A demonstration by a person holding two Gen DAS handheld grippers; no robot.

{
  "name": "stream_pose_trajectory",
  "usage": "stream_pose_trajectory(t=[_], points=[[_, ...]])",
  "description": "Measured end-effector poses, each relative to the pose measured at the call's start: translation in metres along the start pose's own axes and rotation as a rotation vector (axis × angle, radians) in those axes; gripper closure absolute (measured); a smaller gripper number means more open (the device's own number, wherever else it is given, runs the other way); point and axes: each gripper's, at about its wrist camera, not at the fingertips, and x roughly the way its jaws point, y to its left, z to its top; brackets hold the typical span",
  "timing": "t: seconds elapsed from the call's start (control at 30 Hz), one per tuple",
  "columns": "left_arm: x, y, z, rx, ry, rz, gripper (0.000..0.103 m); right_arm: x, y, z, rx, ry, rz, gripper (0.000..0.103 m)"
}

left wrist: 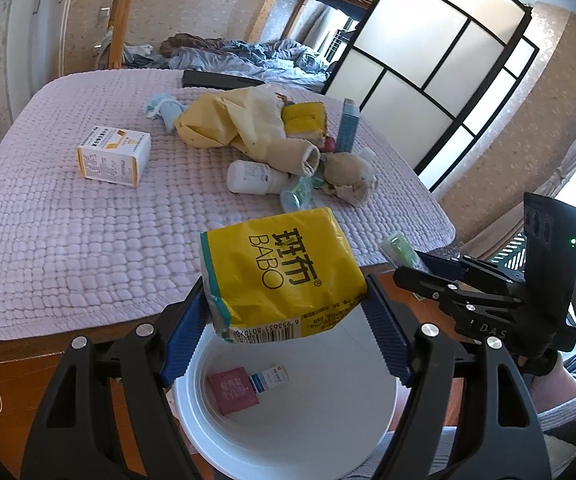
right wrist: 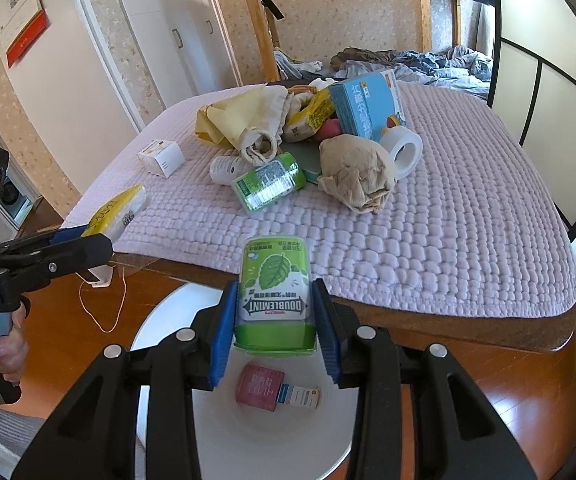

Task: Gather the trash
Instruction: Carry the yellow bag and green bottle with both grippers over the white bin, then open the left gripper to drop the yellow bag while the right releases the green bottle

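Observation:
My left gripper (left wrist: 285,308) is shut on a yellow BABO tissue pack (left wrist: 279,272), held above the white bin (left wrist: 320,440). My right gripper (right wrist: 273,320) is shut on a green Doublemint gum bottle (right wrist: 273,296), also over the white bin (right wrist: 215,432). A pink box (left wrist: 233,394) lies on the bin's floor. In the right wrist view the left gripper (right wrist: 91,240) with the yellow pack (right wrist: 119,208) shows at the left. In the left wrist view the right gripper (left wrist: 416,258) shows at the right with the green bottle (left wrist: 400,246).
On the quilted table cover (right wrist: 428,220) lie a crumpled brown paper ball (right wrist: 356,172), a second green gum bottle (right wrist: 267,182), a white bottle (left wrist: 251,176), a white-and-orange box (left wrist: 113,156), a blue box (right wrist: 366,104), a tape roll (right wrist: 402,148) and yellow cloth (left wrist: 211,124).

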Motion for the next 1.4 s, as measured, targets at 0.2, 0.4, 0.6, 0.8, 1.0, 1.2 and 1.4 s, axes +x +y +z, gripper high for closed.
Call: stream_pose_trajectory(t=[0.2, 0.4, 0.6, 0.8, 1.0, 1.2, 1.4], points=[[-0.006, -0.007, -0.003, 0.015, 0.002, -0.031, 0.026, -0.005, 0.004, -0.006, -0.012, 0.003, 0.000, 0.066], [-0.007, -0.014, -0.012, 0.044, 0.026, -0.042, 0.026, -0.007, 0.010, -0.013, -0.018, 0.008, 0.006, 0.066], [-0.004, -0.019, -0.023, 0.056, 0.056, -0.046, 0.026, -0.010, 0.014, -0.022, -0.022, 0.026, 0.014, 0.066], [-0.001, -0.020, -0.035, 0.067, 0.092, -0.061, 0.026, -0.011, 0.016, -0.030, -0.028, 0.050, 0.017, 0.066], [0.007, -0.019, -0.049, 0.073, 0.143, -0.048, 0.026, -0.006, 0.018, -0.039, -0.029, 0.079, 0.024, 0.066], [0.019, -0.018, -0.058, 0.079, 0.176, -0.012, 0.026, 0.002, 0.018, -0.047, -0.020, 0.108, 0.024, 0.066], [0.035, -0.016, -0.062, 0.080, 0.219, 0.045, 0.026, 0.013, 0.014, -0.054, -0.008, 0.141, 0.015, 0.066]])
